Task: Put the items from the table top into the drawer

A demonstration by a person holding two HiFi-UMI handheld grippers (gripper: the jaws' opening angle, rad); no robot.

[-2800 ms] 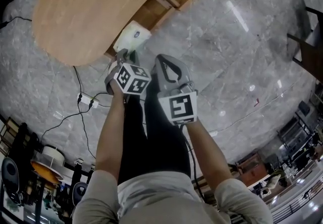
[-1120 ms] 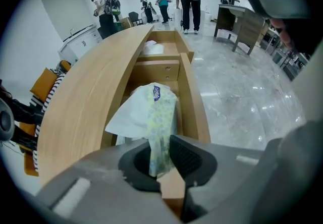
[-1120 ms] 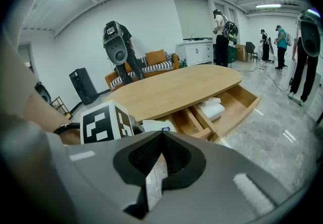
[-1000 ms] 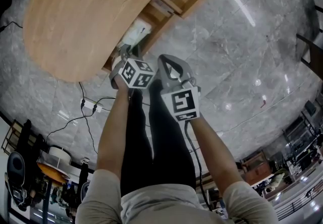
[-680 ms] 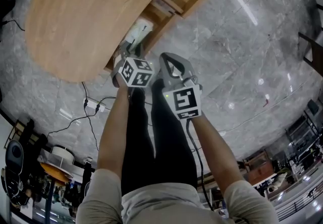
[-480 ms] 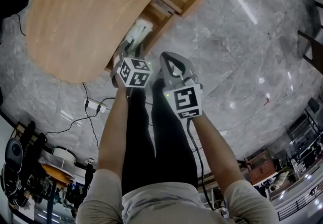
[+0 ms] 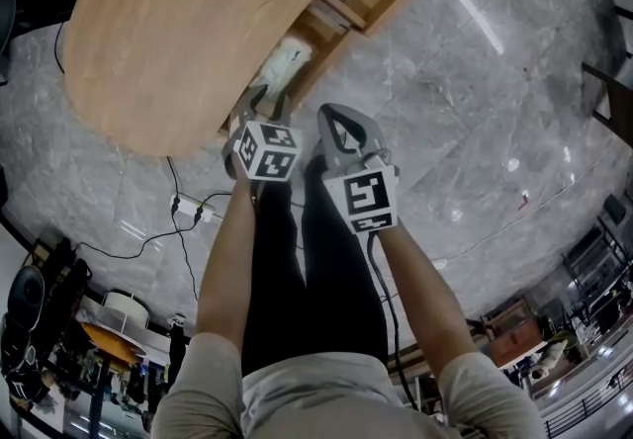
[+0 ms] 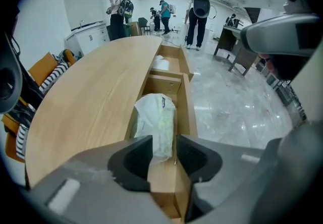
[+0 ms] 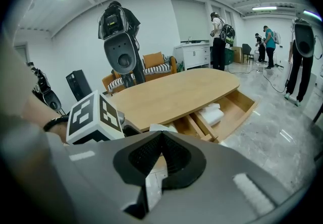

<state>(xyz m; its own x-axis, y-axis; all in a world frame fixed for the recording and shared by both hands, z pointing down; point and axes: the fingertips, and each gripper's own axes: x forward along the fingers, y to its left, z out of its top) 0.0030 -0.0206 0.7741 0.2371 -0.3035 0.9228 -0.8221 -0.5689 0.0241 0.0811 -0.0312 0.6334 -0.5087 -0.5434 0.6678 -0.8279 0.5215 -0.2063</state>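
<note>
Left gripper (image 8: 162, 143): fingers have just been spreading and stand released. Crumpled white plastic bag (image 8: 154, 117) lies free beyond them in the open wooden drawer (image 8: 187, 117), under the oval wooden counter (image 8: 91, 102). Right gripper (image 9: 160, 140): fingers clenched, empty. I judge this item delivered.

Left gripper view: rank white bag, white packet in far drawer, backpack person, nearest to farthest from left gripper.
1. White bag, near drawer, just beyond the left gripper; its fingers have just been opening and do not grip it.
2. White packet, far drawer, farther along the table.
3. Backpack person, standing on the floor past the table's end.
</note>
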